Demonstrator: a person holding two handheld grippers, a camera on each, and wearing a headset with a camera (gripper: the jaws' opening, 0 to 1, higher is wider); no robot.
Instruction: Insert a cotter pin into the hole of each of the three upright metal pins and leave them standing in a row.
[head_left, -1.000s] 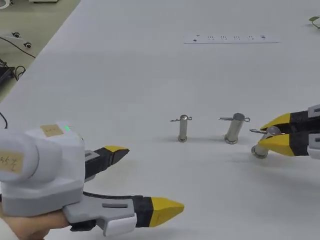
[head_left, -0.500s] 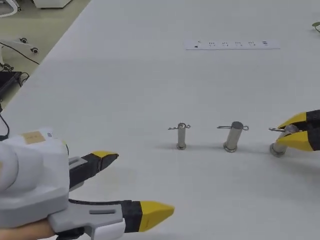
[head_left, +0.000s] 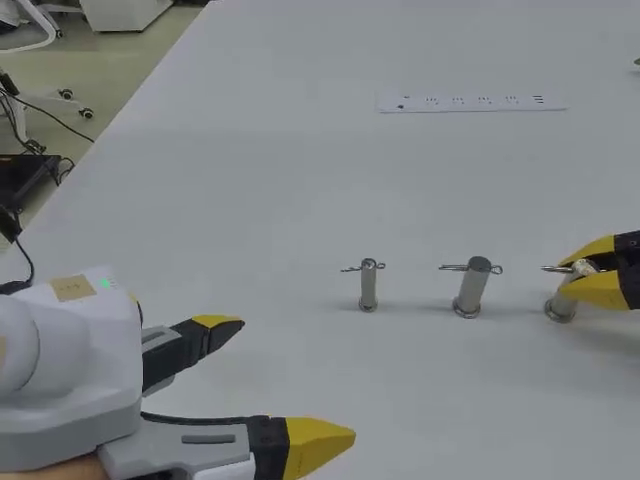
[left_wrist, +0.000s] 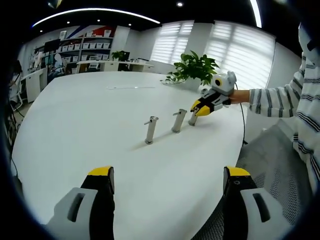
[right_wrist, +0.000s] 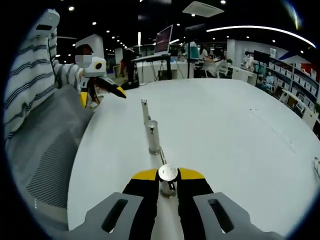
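White table runs wide beneath you, with an open office behind it and a potted plant past its far edge.

Your right gripper is closed around the top of the third metal pin. In the right gripper view its yellow jaws press against both sides of that pin just below the round head. The pin stands upright near your edge of the table. A cotter pin passes through its hole: the thin end sticks out toward the middle metal pin, and the loop end sits between the jaws.

The middle metal pin stands upright next in the row, apart from the gripper, and carries its own cotter pin crosswise through the top. Past it stands the first metal pin, slimmer and also upright, with a cotter pin through it as well. The three make a straight row, spaced apart, running along your edge of the table.

Your left gripper is held low over the table's near left part, well apart from the row. Its jaws are spread wide, with bare table between them.

Your striped sleeve shows behind the right gripper in the left gripper view. A white power strip lies flat toward the far edge, well apart from the pins.
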